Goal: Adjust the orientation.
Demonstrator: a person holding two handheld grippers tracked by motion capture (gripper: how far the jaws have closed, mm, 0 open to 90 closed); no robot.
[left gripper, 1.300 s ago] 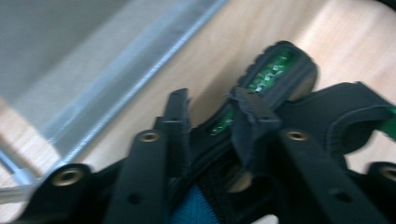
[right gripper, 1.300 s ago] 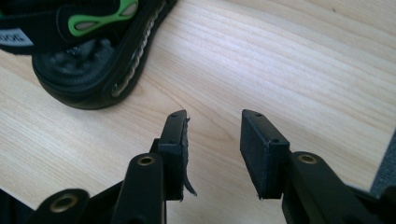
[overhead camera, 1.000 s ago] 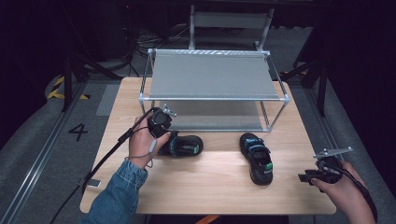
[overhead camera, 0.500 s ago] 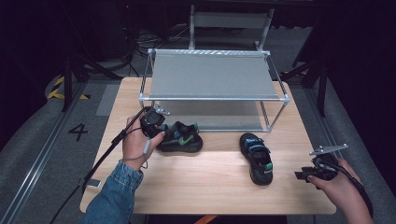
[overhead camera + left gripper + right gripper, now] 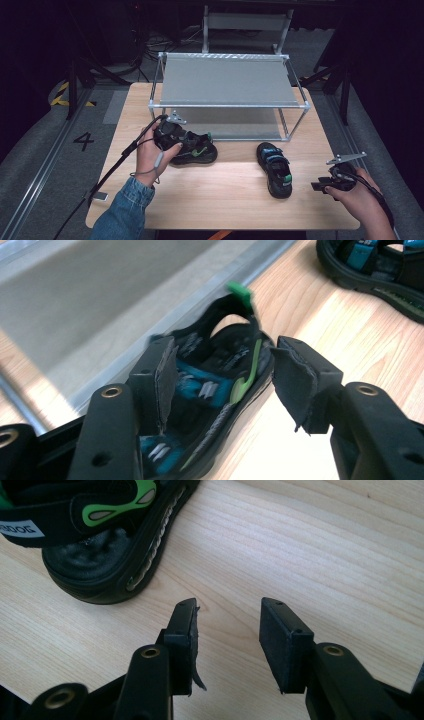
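Note:
Two black sandals with green and blue trim lie on the wooden table [image 5: 220,200]. The left sandal [image 5: 196,151] lies in front of the rack, and my left gripper [image 5: 172,134] is at its near end. In the left gripper view this gripper [image 5: 225,385] is open. One of its pads [image 5: 165,377] is over the footbed and the other is just outside the rim of the sandal [image 5: 235,390]. The right sandal [image 5: 276,169] lies alone. My right gripper [image 5: 325,186] hovers open to its right. In the right gripper view this gripper [image 5: 227,640] holds nothing, and the sandal's end [image 5: 100,545] is at the upper left.
A metal-framed rack [image 5: 225,82] with two grey shelves stands at the back of the table, its lower shelf [image 5: 100,295] just beyond the left sandal. Cables trail from both grippers. Dark floor surrounds the table.
The left sandal has shifted slightly toward the rack and tipped as my left gripper settled over its edge. The right hand has barely moved.

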